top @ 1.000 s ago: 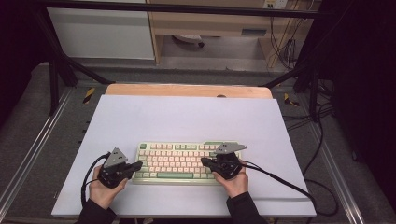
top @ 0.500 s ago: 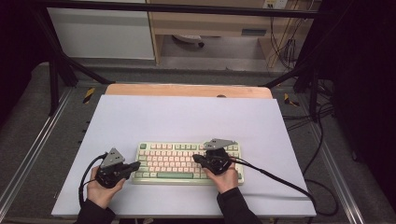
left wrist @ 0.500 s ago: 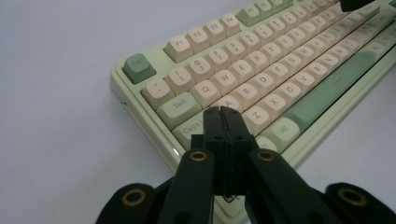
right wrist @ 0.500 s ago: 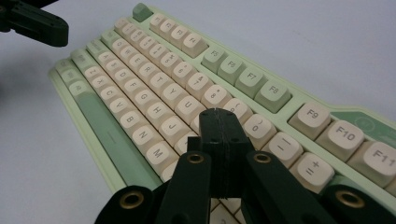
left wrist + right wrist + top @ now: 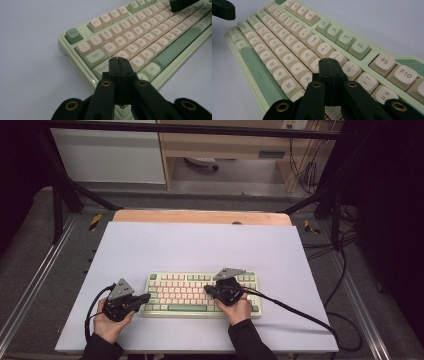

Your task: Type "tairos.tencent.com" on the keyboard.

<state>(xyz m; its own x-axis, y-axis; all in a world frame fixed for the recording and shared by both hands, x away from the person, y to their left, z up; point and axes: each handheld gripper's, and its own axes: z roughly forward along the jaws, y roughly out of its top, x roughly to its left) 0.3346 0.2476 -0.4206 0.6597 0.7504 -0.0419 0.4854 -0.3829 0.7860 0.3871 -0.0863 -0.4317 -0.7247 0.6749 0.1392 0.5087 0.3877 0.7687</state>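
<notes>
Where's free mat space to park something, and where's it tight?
Free: the wide strip of mat between the keyboard and the wooden edge, plus the patch right of the keyboard, crossed by a cable. Crowded: the near edge, where the left gripper and right gripper work.

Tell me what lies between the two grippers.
In the high view, the keyboard's cream key rows span from the left gripper to the right gripper.
</notes>
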